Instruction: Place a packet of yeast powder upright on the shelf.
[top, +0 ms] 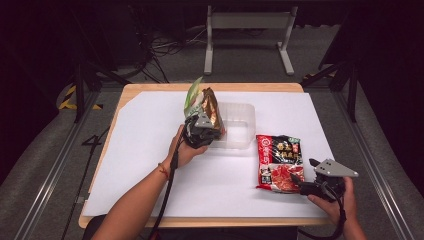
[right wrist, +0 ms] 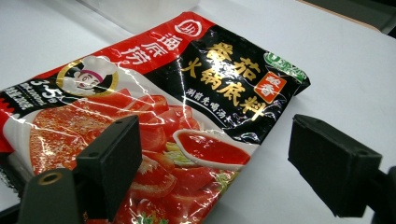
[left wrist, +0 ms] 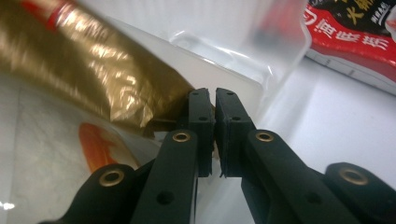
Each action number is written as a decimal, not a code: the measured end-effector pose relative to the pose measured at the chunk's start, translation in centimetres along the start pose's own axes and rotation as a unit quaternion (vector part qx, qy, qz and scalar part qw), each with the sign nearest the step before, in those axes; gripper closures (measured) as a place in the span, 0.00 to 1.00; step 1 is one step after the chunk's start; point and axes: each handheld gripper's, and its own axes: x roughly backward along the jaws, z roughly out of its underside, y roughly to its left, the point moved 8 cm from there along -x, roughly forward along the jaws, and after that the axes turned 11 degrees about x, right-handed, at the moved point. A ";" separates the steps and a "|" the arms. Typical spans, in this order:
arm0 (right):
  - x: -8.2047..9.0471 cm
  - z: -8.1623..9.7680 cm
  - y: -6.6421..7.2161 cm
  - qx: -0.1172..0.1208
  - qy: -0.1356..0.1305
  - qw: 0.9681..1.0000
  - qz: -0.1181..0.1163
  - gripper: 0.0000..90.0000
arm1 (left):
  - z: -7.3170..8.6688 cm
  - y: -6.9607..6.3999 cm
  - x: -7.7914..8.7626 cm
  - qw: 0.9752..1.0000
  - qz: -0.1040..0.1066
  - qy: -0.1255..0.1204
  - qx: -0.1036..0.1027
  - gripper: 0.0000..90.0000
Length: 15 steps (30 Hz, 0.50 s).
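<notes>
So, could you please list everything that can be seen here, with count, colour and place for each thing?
gold snack bag: 1, gold with a green and white top, upright at the left edge of the clear container, pinched by the left gripper
clear container: 1, transparent plastic, middle of the table
red sauce packet: 1, red and black with tomato picture, flat on the sheet, right of the container
white sheet: 1, white, covers most of the table
table: 1, light wood, edges show around the sheet
metal frame: 1, grey, on the floor behind the table
left gripper: 1, black, jaws shut on the bag's edge
right gripper: 1, black, jaws open, at the packet's near right corner
</notes>
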 end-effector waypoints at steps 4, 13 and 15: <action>0.0 0.0 0.0 -0.002 0.000 1.000 0.000 0.20 | 0.0 -0.6 1.6 1.000 0.002 -0.003 -0.013 0.91; 0.0 -0.1 0.0 -0.013 -0.001 1.000 -0.009 0.20 | 2.2 -2.0 5.6 0.998 0.011 -0.024 -0.049 0.80; -0.1 -0.1 0.1 -0.013 0.000 1.000 -0.009 0.20 | 2.9 -2.1 6.5 0.998 0.007 -0.026 -0.058 0.75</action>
